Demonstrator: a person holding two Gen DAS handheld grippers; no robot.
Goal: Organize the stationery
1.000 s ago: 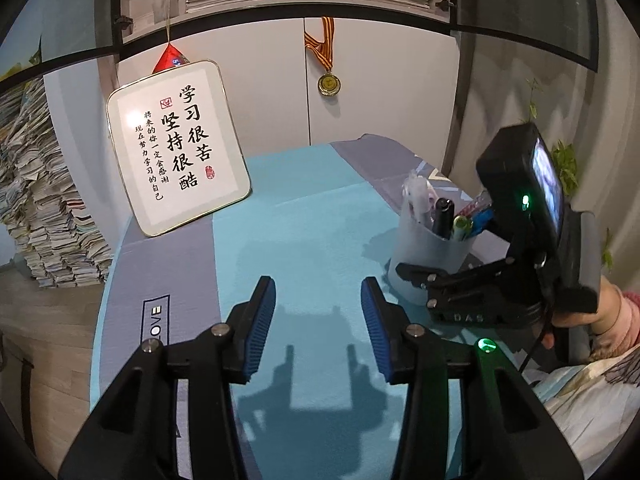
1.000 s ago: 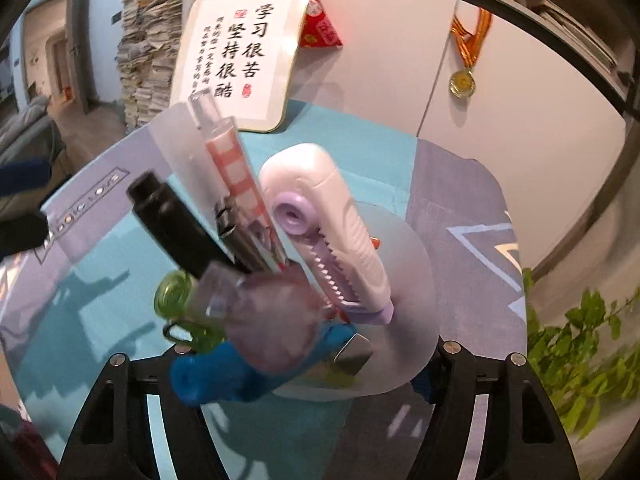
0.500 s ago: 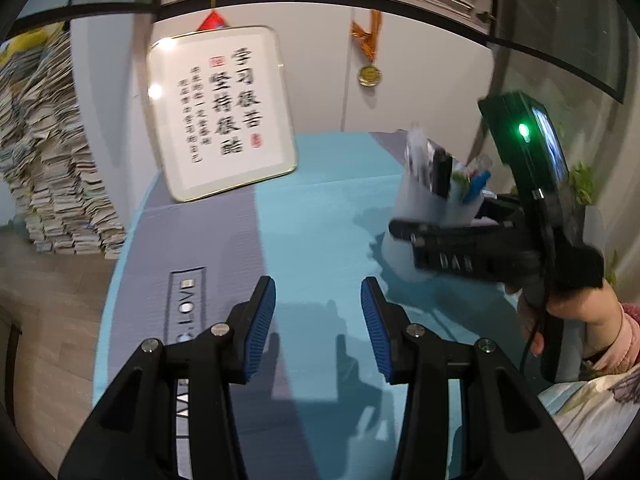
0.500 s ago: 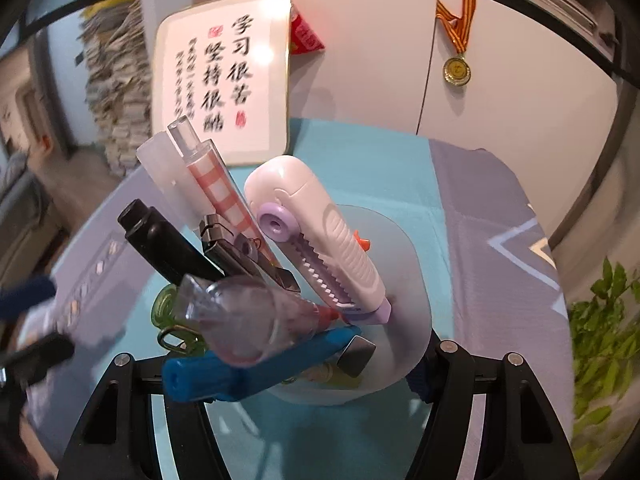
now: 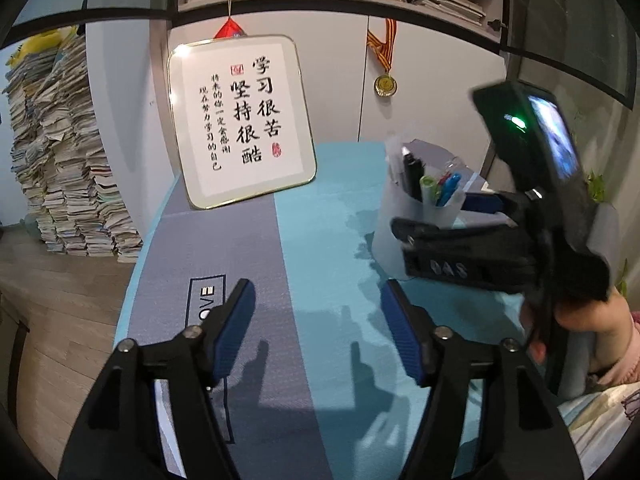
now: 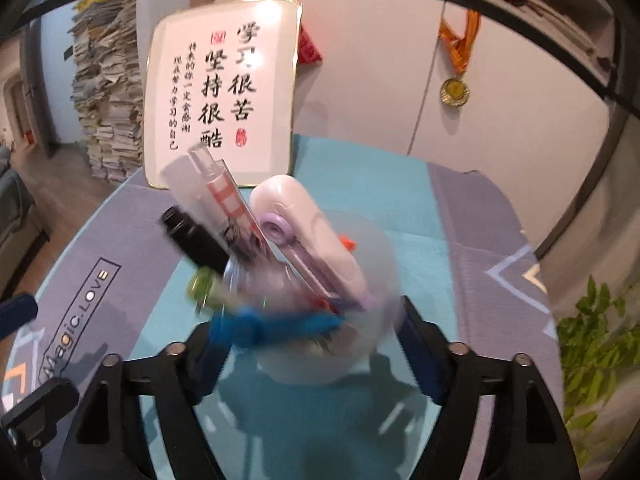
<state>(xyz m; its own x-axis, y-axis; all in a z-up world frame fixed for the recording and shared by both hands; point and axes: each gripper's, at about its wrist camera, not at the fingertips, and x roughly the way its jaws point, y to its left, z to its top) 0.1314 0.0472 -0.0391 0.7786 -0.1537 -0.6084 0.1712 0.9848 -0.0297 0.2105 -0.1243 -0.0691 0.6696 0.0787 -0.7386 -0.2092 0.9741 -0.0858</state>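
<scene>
White cabinet doors and a framed calligraphy board (image 5: pixel 240 120) back the desk (image 5: pixel 320 340), whose mat is teal and grey. Right of that board stands the translucent pen cup (image 6: pixel 320 356), crammed with pens and a correction-tape dispenser (image 6: pixel 316 240). Astride it, the right hand-held gripper (image 6: pixel 316 344) is opening, pads apparently just clear; a clipped rim could tip the top-heavy cup. Nearer, the left hand-held gripper (image 5: pixel 320 332) is opening, empty.

Left hand-held gripper (image 5: pixel 318 332): black frame, blue ribbed pads, silver screws. Right hand-held gripper (image 5: pixel 436 216): black body, green LED, lit screen, pink sleeve (image 5: pixel 618 364) behind.
</scene>
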